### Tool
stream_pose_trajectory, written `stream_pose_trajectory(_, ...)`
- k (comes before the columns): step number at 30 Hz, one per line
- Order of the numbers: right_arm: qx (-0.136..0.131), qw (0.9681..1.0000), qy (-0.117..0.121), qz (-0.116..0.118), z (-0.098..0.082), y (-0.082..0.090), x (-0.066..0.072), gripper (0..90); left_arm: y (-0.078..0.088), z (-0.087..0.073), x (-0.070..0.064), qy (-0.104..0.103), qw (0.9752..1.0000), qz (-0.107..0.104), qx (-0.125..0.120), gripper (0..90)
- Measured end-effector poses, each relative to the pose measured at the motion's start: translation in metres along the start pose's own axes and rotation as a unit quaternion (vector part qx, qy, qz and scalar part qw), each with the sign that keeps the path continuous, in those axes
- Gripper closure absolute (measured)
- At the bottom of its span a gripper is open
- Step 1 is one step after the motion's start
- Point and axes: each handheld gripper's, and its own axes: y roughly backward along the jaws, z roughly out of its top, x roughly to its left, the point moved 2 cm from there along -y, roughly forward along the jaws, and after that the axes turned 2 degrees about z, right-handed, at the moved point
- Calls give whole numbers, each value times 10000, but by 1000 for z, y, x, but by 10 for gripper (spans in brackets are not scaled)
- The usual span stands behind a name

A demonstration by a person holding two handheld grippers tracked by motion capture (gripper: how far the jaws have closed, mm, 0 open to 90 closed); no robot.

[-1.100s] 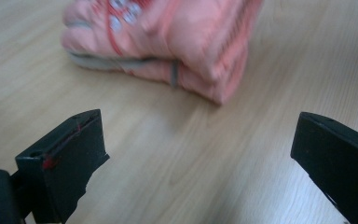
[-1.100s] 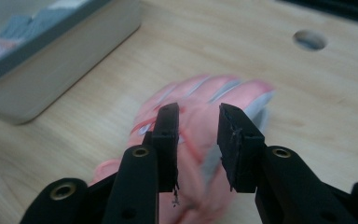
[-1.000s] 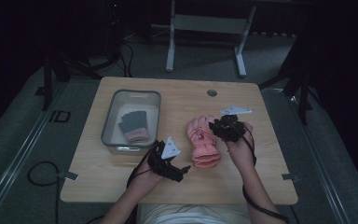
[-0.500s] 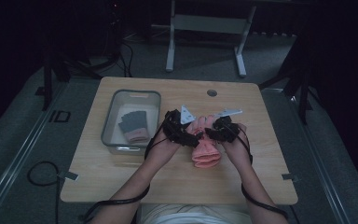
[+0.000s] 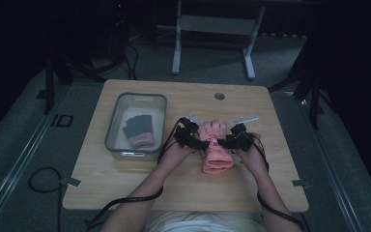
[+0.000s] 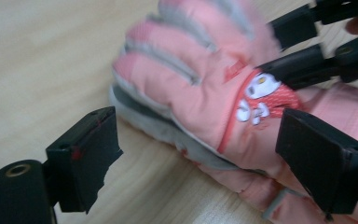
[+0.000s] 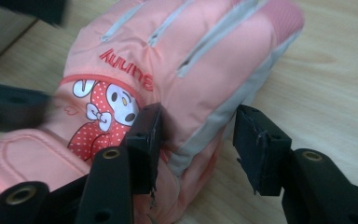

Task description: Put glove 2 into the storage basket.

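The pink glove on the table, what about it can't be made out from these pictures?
- Pink glove: fingertips blurred in the left gripper view.
- Its cuff end: cut off by the bottom and left edges in the right gripper view.
- Its underside: hidden against the table in every view.
- Grip of the right tongs on its side edge: contact hidden behind the jaws.
- Bin contents: too small in the high view.

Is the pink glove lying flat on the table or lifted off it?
Flat on the table. The pink glove lies printed side up on the wooden table, its edge resting on the wood in both gripper views.
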Motion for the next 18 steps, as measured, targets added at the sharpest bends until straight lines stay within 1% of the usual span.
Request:
stream_pose_trajectory(1,28,10000,-21,52,-1,-1,-1,517,-5,-2,3,150,9998,-66,83,142)
stream_pose_trajectory(3,68,9999,28,87,-1,-4,0,517,-13,-5,8,323,9990,-241,199,158)
stream_pose_trajectory(4,92,9999,53,75,-1,-5,2,518,-16,-6,10,375,9984,-340,245,183)
stream_pose_trajectory(5,116,9999,78,83,-1,-7,3,520,-20,-8,11,403,9976,-480,302,217)
stream_pose_trajectory(6,150,9998,63,124,-1,-9,3,528,-22,-9,14,510,9964,-604,294,251)
stream_pose_trajectory(7,148,9997,37,186,-1,-11,3,544,-24,-10,14,564,9958,-660,296,296)
stream_pose_trajectory(8,162,9997,11,208,-1,-11,3,557,-26,-12,16,651,9944,-774,309,319)
stream_pose_trajectory(9,167,9996,1,233,-1,-12,4,574,-29,-13,17,748,9932,-844,303,329)
stream_pose_trajectory(10,172,9996,45,219,-1,-13,5,590,-31,-14,19,850,9913,-961,296,340)
stream_pose_trajectory(13,216,9995,92,214,-1,-13,7,622,-35,-16,21,1058,9854,-1310,257,451)
stream_pose_trajectory(14,223,9995,53,237,0,-14,6,630,-35,-16,22,1096,9837,-1405,247,497)
stream_pose_trajectory(15,219,9993,7,303,0,-14,5,636,-35,-16,22,1102,9828,-1460,254,547)
stream_pose_trajectory(16,193,9993,-32,327,-1,-14,4,645,-34,-15,20,1023,9838,-1455,222,609)
stream_pose_trajectory(18,127,9993,-69,333,-2,-14,5,663,-31,-13,16,877,9870,-1333,189,684)
